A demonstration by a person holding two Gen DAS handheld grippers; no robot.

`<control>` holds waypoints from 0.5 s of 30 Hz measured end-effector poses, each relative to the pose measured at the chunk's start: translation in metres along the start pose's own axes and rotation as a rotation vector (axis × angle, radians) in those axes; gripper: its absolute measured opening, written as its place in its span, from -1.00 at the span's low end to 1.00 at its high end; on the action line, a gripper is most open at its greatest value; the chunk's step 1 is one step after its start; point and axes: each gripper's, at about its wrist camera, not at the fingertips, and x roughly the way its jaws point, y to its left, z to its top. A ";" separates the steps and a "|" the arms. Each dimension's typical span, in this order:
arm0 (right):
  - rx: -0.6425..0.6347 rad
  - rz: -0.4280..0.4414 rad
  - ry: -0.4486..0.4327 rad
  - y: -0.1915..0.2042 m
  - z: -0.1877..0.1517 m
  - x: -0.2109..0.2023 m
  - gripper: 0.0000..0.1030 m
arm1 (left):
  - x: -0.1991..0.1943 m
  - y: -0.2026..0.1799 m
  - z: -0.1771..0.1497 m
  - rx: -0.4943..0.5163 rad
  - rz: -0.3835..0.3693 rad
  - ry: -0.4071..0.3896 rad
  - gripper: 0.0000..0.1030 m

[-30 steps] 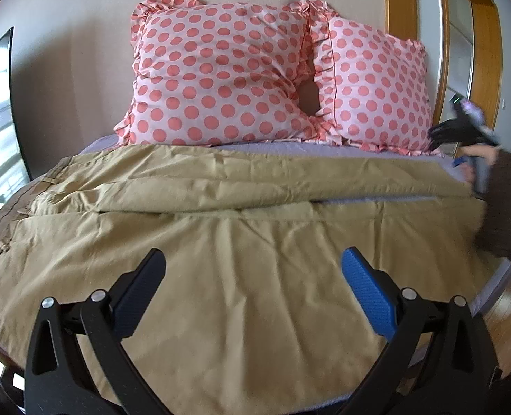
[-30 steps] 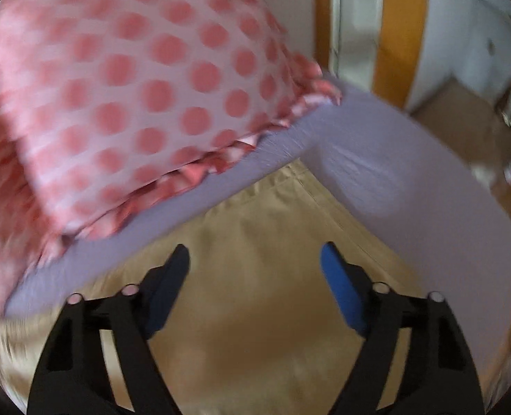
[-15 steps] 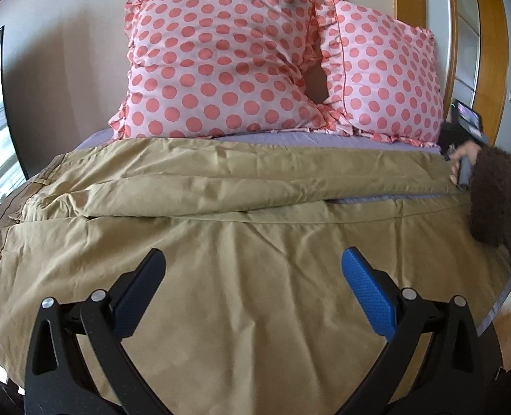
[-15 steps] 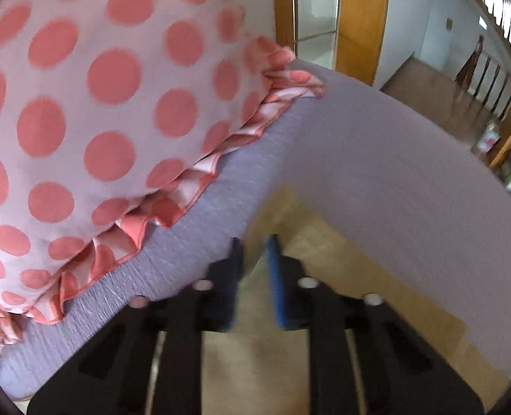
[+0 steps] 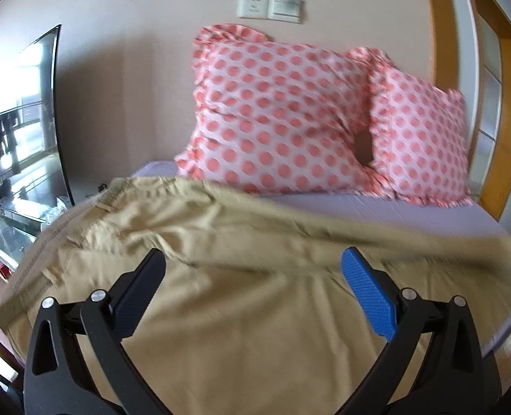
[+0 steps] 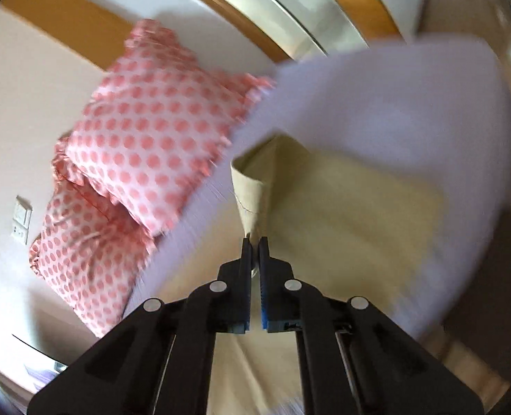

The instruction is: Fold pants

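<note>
On bed (image 6: 393,110): pants (image 5: 255,311) spread flat | hem corner now clamped and raised by right gripper (image 6: 254,242), open a second ago | left gripper (image 5: 252,276) kept wide open, empty | leg fold probably begun; view blurred.

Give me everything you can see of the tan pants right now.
The tan woven-fabric pants lie spread and wrinkled across the lavender bed sheet, waistband at the left edge. One hemmed leg end is lifted off the bed, pinched in the shut right gripper. The open left gripper hangs above them.
</note>
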 end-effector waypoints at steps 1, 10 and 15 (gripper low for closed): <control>0.026 -0.002 0.030 -0.007 -0.005 0.002 -0.90 | 0.005 0.006 0.005 -0.009 -0.006 0.013 0.96; 0.049 -0.006 0.066 -0.008 -0.016 0.013 0.09 | 0.092 0.080 0.051 -0.314 -0.111 0.187 0.96; 0.071 0.034 0.014 -0.016 -0.006 0.022 -0.97 | 0.160 0.094 0.070 -0.420 -0.054 0.304 0.84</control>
